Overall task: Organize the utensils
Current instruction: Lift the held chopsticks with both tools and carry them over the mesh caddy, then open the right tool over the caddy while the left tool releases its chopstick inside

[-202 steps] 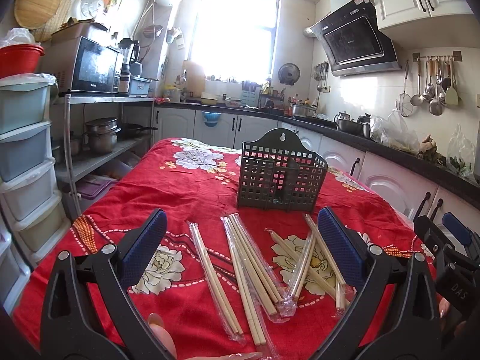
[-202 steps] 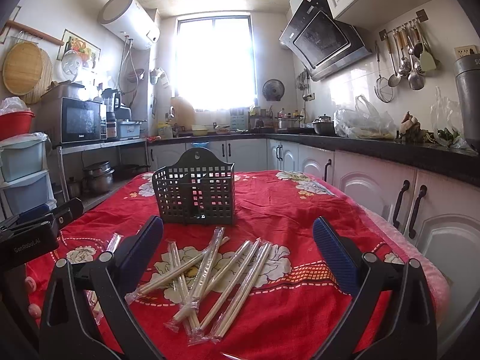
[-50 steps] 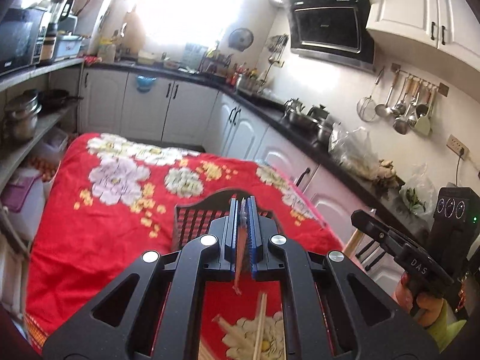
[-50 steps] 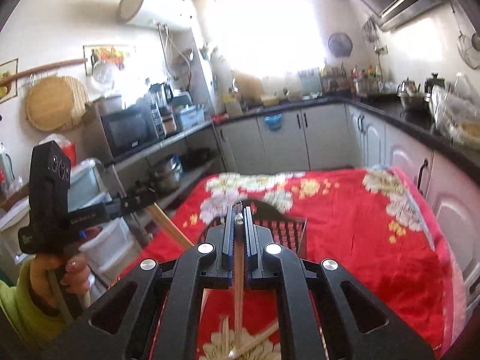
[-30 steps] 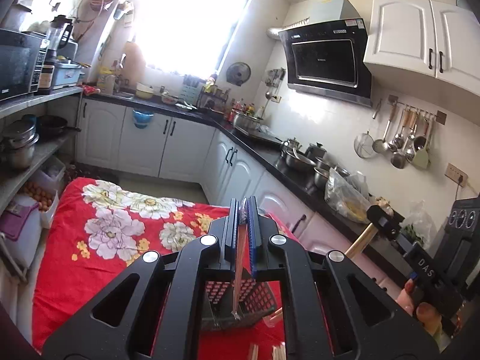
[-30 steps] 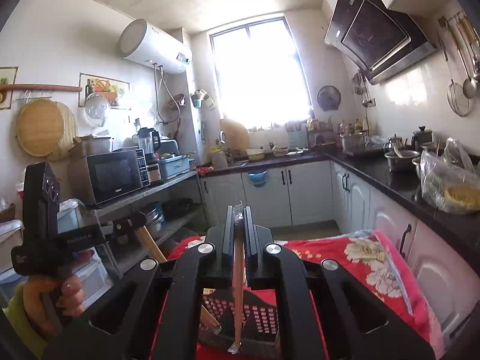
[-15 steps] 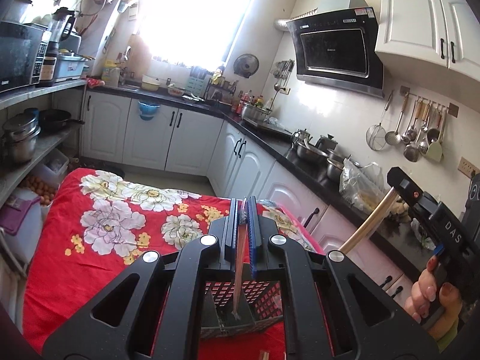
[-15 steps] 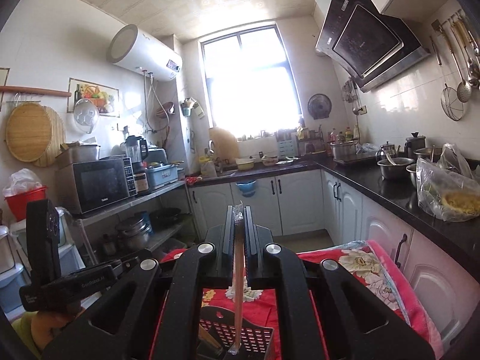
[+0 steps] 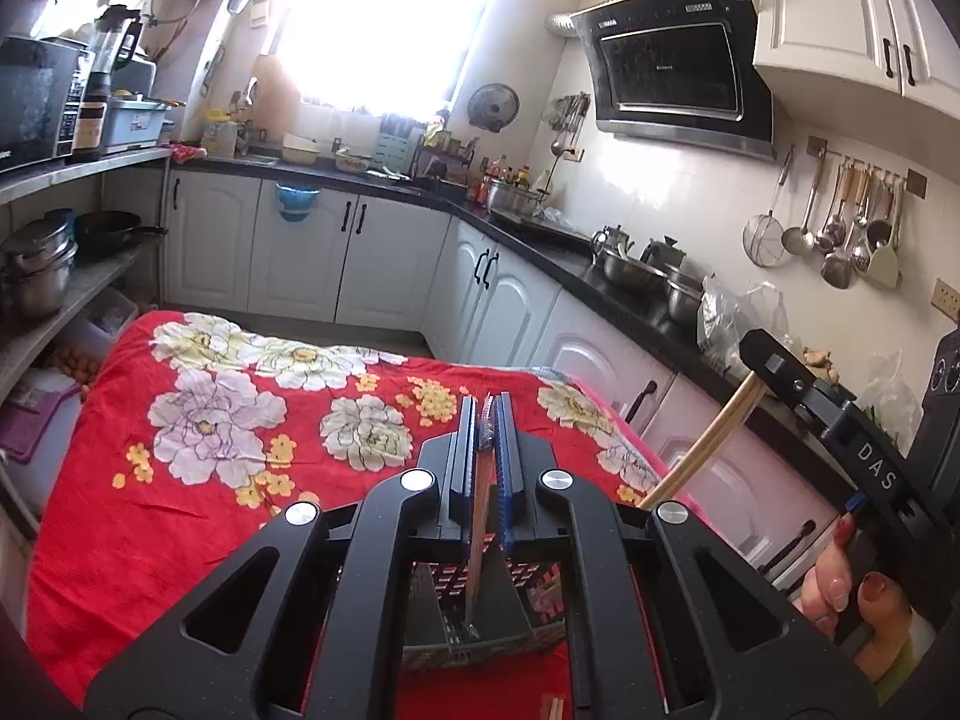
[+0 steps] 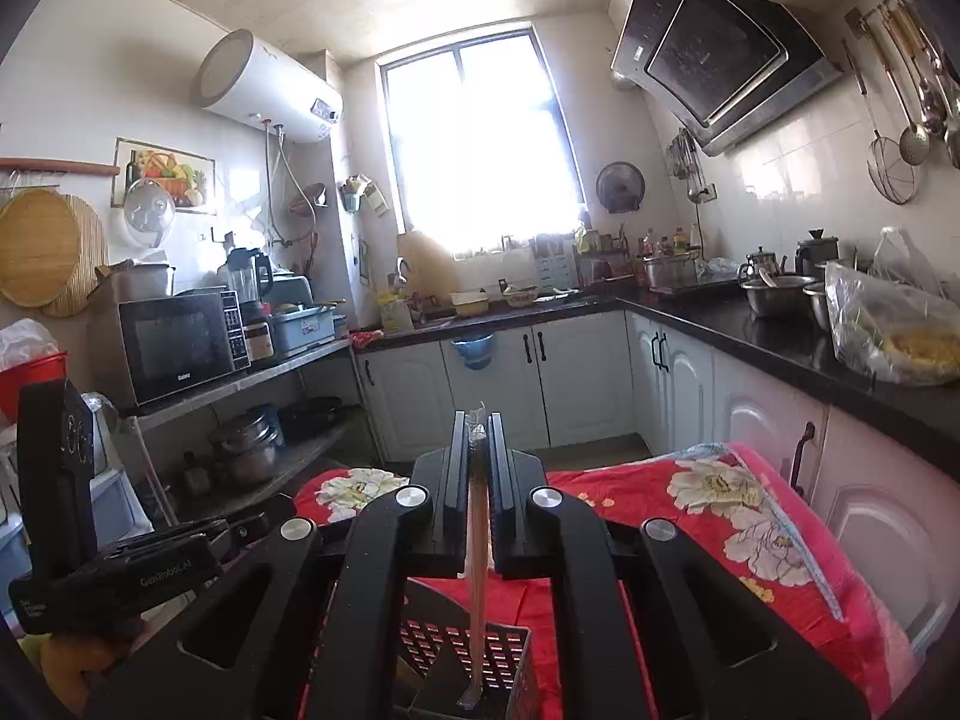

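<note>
Your left hand-held gripper (image 9: pixel 487 468) and right hand-held gripper (image 10: pixel 479 468) each clench one wrapped chopstick pair (image 9: pixel 477 546), tips hanging into the single black basket (image 10: pixel 507 654) on the red tabletop (image 9: pixel 198 420). Let go off-centre and a pair could catch the rim, tip out, or topple the basket.
</note>
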`<state>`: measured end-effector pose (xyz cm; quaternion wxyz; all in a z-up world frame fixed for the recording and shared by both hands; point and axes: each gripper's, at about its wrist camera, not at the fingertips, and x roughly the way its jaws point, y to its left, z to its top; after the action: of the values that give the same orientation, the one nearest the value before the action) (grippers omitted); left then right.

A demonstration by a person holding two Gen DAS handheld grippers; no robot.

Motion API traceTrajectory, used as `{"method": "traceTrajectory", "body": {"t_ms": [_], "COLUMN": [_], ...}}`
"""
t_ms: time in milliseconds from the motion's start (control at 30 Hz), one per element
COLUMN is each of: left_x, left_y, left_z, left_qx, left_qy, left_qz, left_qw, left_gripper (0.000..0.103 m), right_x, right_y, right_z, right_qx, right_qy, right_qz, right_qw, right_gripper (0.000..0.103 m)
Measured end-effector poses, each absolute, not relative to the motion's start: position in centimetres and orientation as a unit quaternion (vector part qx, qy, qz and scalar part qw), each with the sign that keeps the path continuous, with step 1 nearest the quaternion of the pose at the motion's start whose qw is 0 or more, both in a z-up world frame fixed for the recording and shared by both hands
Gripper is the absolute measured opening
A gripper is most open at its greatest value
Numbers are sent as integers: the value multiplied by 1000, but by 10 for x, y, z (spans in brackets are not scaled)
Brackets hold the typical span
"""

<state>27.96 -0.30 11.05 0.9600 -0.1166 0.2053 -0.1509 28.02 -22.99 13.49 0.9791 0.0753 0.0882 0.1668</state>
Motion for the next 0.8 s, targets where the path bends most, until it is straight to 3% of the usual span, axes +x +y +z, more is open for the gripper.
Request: {"method": "traceTrajectory", "body": {"t_ms": [567,800], "left_x": [283,279], "left_y": [-7,-6], "left_z": [80,80], "left_qx": [-111,-107], "left_qy": [221,220], "left_qz": [-141,-139], "left_qw": [959,960], "left_gripper": [3,3], "right_x": [277,269], "right_y": [-232,-241], "right_z": [102,97], "right_qx": [79,93], "right_qy": [99,110], "right_qz": [158,154], "right_qw": [979,978], "right_gripper": [6,24]}}
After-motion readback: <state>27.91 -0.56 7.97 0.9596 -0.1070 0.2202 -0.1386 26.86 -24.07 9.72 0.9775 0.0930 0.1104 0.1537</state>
